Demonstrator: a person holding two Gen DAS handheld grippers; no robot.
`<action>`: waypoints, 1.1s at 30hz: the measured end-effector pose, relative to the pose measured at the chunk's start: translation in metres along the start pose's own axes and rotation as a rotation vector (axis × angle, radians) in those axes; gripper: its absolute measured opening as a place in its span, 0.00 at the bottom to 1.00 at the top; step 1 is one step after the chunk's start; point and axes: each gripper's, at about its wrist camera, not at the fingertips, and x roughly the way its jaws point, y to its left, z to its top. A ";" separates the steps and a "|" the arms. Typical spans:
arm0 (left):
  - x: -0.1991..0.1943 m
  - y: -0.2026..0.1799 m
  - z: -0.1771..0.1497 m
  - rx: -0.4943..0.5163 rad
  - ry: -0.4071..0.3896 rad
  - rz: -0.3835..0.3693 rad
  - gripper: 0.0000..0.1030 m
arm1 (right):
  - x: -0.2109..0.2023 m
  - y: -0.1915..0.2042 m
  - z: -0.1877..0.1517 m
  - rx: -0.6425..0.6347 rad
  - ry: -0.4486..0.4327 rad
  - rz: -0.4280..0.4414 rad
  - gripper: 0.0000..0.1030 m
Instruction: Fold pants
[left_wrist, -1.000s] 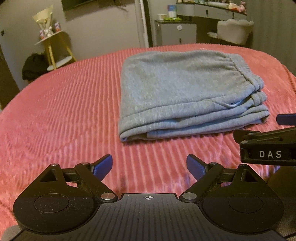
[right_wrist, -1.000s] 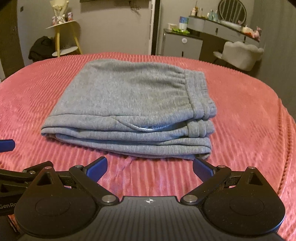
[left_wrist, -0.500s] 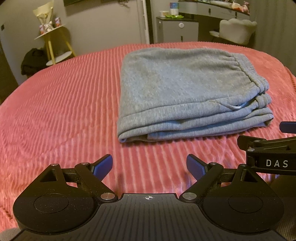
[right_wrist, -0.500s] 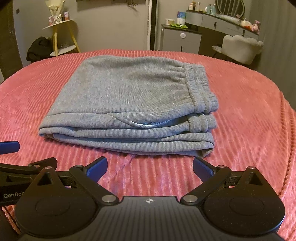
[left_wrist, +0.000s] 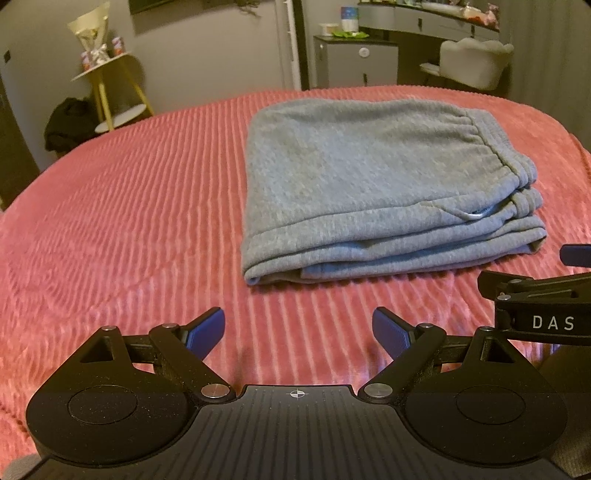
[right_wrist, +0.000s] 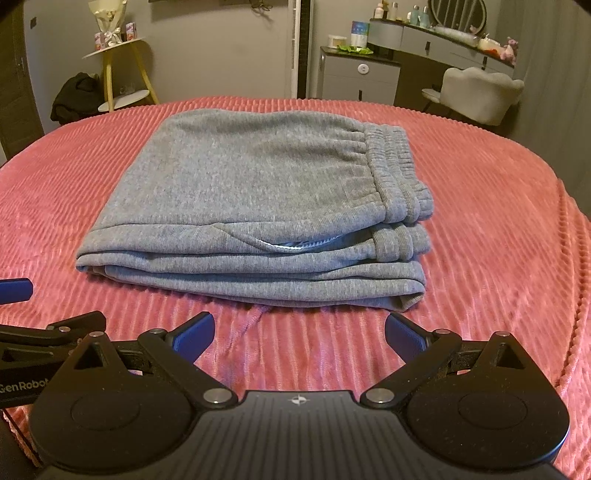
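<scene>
I see the grey pants (right_wrist: 258, 206) folded into a stack mid-bed, the waistband edge to the right and the layered edges facing me. Bare pink bedspread (left_wrist: 122, 206) lies open on every side. My left hand-held gripper (left_wrist: 298, 328) and right hand-held gripper (right_wrist: 300, 332) sit side by side just short of the stack, angled down, jaws wide, holding nothing.
</scene>
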 end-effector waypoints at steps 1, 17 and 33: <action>0.000 0.000 0.000 -0.001 0.000 -0.001 0.90 | 0.000 0.000 0.000 0.001 0.001 -0.001 0.96; -0.002 0.001 0.000 -0.003 0.000 -0.004 0.90 | 0.000 -0.006 0.000 0.026 0.001 0.000 0.96; -0.003 0.004 0.003 -0.003 0.003 -0.010 0.90 | 0.001 -0.006 0.000 0.035 0.007 0.000 0.96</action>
